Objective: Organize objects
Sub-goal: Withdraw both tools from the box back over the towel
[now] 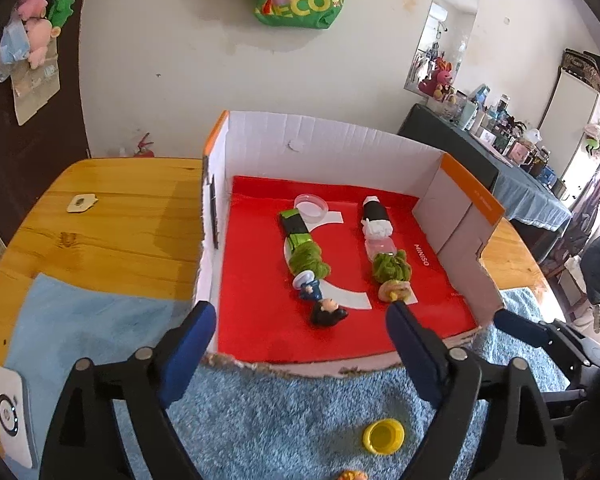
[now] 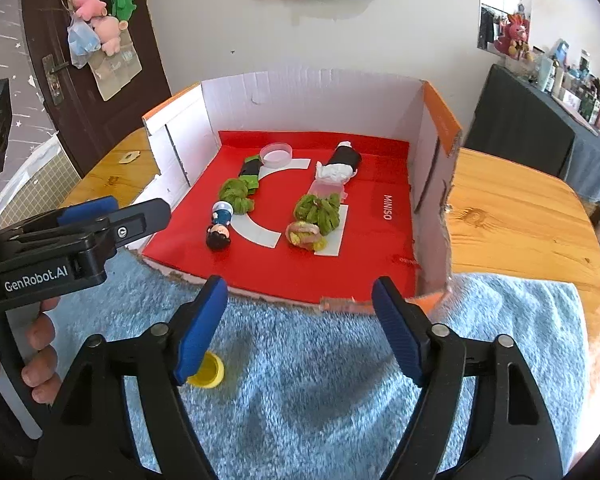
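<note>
A cardboard box [image 1: 332, 136] [image 2: 300, 92] with a red floor holds two rows of small objects. The left row has a clear round dish [image 1: 310, 205] [image 2: 276, 153], a green-black pack [image 1: 296, 228], a green scrunchie [image 1: 309, 262] [image 2: 236, 194] and a small figurine [image 1: 320, 304] [image 2: 219, 228]. The right row has a black-white roll [image 1: 375, 216] [image 2: 340, 162], a green scrunchie [image 1: 392, 266] [image 2: 318, 210] and a yellowish toy [image 1: 396, 290] [image 2: 305, 235]. A yellow cap [image 1: 383, 436] [image 2: 206, 372] lies on the blue towel. My left gripper [image 1: 300, 344] and right gripper [image 2: 300, 326] are open and empty before the box.
The box sits on a wooden table [image 1: 112, 216] [image 2: 512, 216] partly covered by a blue towel [image 1: 280, 420] [image 2: 320, 380]. A white device [image 1: 12, 416] lies at the towel's left edge. A small tag [image 1: 82, 203] lies on the wood. An orange object [image 1: 352, 475] shows at the bottom edge.
</note>
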### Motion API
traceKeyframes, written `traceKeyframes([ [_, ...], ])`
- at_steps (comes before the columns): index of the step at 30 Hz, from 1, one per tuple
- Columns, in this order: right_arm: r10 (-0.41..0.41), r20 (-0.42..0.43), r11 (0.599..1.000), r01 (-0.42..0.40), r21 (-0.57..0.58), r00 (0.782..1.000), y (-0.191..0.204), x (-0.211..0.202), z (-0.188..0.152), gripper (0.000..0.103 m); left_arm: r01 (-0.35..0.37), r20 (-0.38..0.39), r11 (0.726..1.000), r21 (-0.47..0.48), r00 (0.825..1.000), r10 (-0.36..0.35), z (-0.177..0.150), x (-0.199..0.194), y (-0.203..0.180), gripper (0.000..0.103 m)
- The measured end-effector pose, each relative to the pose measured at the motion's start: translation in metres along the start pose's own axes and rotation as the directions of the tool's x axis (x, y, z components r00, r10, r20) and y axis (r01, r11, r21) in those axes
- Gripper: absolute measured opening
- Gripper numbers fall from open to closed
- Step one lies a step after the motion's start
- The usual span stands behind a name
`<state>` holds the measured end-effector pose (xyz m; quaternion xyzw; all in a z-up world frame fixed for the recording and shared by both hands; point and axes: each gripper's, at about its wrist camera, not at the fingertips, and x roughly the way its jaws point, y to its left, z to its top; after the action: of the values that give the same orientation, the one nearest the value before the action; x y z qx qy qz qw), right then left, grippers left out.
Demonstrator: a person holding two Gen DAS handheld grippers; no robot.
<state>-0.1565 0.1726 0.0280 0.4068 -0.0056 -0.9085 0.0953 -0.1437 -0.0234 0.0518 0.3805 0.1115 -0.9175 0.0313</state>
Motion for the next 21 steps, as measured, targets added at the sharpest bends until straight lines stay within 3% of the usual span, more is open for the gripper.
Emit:
traceKeyframes([
  [13, -0.003, 0.026, 1.000, 0.003, -0.002, 1.000, 0.004, -0.025, -0.022, 0.086, -0.028, 0.001, 1.000, 0.010, 1.000, 0.028, -0.026, -0.021, -0.004, 0.100],
  [15, -0.005, 0.028, 1.000, 0.005, 0.001, 1.000, 0.004, -0.028, -0.026, 0.091, -0.035, 0.000, 0.999, 0.010, 0.999, 0.035, -0.031, -0.024, -0.005, 0.100],
  [21, -0.008, 0.025, 1.000, 0.008, 0.007, 1.000, 0.001, -0.033, -0.039, 0.092, -0.053, -0.019, 0.999, 0.005, 0.998, 0.053, -0.049, -0.028, -0.006, 0.101],
])
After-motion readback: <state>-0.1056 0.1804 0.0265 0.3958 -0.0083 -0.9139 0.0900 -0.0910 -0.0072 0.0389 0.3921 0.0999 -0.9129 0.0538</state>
